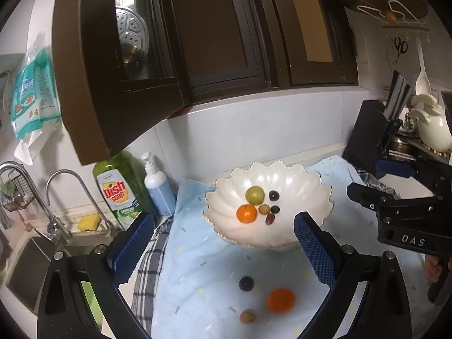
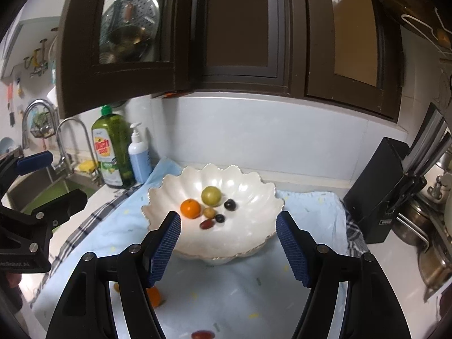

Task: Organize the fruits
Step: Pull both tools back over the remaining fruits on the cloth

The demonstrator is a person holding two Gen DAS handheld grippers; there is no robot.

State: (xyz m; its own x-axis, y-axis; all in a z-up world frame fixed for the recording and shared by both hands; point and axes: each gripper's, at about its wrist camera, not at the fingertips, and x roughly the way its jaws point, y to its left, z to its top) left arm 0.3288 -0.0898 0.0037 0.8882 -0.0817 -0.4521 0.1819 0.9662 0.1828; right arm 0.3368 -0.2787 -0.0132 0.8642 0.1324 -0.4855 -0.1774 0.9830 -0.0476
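A white scalloped bowl (image 1: 299, 178) (image 2: 254, 197) stands on a light blue cloth (image 1: 203, 268) (image 2: 240, 288). It holds an orange (image 1: 247, 213) (image 2: 190, 208), a green fruit (image 1: 254, 195) (image 2: 211, 196), a small tan fruit (image 1: 264, 209), two dark grapes and a red grape (image 2: 206, 224). On the cloth in front lie an orange (image 1: 281, 300) (image 2: 154, 296), a dark fruit (image 1: 246, 283), a tan fruit (image 1: 247, 317) and a red grape (image 2: 202, 334). My left gripper (image 1: 224, 251) is open and empty above the loose fruit. My right gripper (image 2: 228, 248) is open and empty before the bowl.
A sink (image 1: 31, 268) with a tap (image 1: 65, 197) lies at the left. Dish soap (image 1: 118, 189) (image 2: 111, 147) and a pump bottle (image 1: 158, 186) stand by it. A black knife block (image 2: 378, 192) and pots stand at the right. Dark cabinets (image 1: 214, 42) hang overhead.
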